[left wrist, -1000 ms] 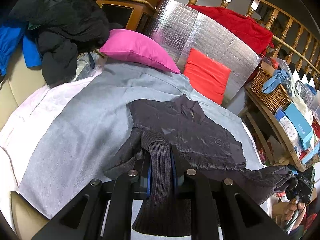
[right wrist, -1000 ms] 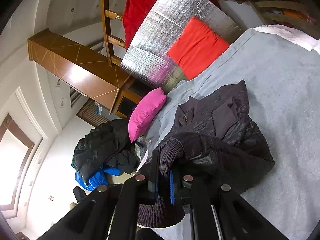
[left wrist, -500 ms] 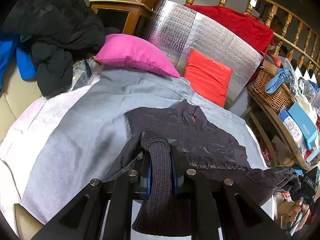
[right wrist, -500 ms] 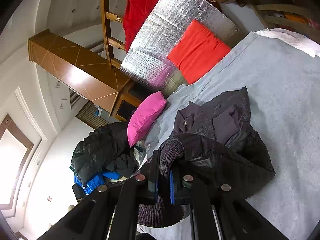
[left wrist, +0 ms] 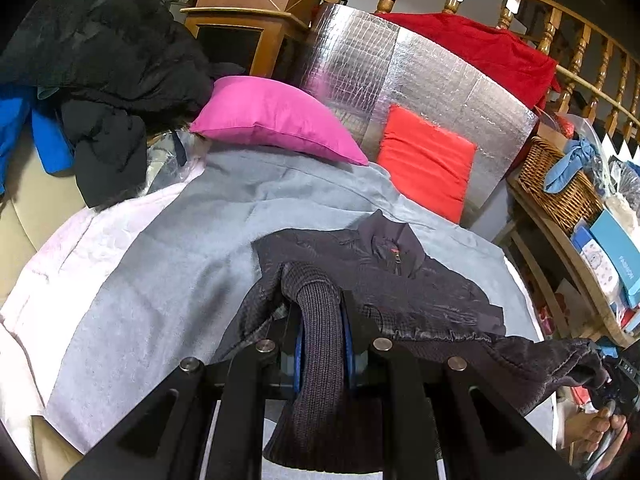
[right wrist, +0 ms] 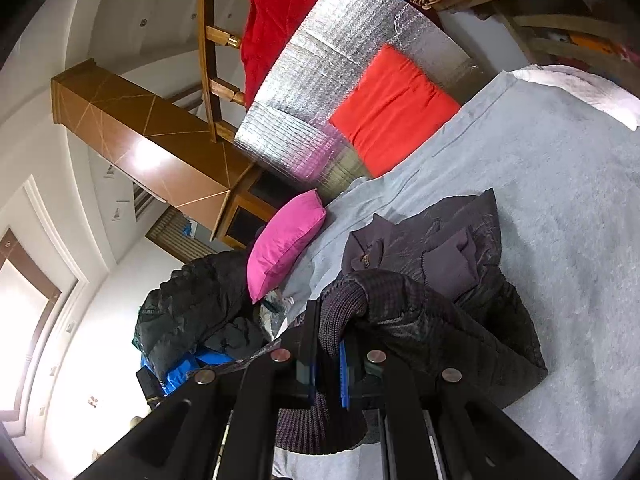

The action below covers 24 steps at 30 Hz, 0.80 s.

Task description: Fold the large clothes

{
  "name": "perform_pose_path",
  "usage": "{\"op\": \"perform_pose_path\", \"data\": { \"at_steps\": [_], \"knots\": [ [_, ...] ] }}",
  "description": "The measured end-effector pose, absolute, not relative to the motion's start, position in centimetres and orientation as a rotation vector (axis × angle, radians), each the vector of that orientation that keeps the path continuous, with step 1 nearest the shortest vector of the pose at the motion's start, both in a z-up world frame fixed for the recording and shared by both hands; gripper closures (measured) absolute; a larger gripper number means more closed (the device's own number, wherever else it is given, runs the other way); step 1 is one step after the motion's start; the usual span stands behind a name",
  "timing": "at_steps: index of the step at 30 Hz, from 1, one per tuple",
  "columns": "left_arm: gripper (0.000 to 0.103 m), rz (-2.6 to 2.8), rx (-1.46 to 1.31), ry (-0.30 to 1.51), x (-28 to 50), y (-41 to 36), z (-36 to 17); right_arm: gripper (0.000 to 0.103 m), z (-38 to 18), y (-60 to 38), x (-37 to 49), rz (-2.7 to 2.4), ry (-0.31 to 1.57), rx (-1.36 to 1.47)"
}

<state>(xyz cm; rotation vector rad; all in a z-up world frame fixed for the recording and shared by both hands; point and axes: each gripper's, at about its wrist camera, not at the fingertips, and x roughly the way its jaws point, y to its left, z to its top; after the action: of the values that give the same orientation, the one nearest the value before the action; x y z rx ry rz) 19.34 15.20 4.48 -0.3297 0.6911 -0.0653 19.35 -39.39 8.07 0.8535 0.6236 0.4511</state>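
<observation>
both tongs [left wrist: 322,344] [right wrist: 328,364] pinch the dark jacket's [left wrist: 404,280] ribbed hem.

The left gripper [left wrist: 322,344] clamped the ribbed hem [left wrist: 320,360] of a dark jacket [left wrist: 400,280] spread across a grey blanket [left wrist: 160,280], a pink cushion [left wrist: 276,120] lying beyond.

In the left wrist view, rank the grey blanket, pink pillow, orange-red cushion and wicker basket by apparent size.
1. Grey blanket, largest by far.
2. Pink pillow.
3. Orange-red cushion.
4. Wicker basket, partly hidden.
Pillow and cushion look close, so their order is unsure.
</observation>
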Motion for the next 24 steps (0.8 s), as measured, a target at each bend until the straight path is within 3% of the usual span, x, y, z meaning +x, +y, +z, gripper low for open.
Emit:
{"op": "perform_pose_path", "data": {
  "at_steps": [24],
  "knots": [
    [0.086,-0.054,-0.313,0.692,21.2,15.2,4.6,0.095,9.1,-38.6,21.8,0.411,0.641,0.811]
  ]
}}
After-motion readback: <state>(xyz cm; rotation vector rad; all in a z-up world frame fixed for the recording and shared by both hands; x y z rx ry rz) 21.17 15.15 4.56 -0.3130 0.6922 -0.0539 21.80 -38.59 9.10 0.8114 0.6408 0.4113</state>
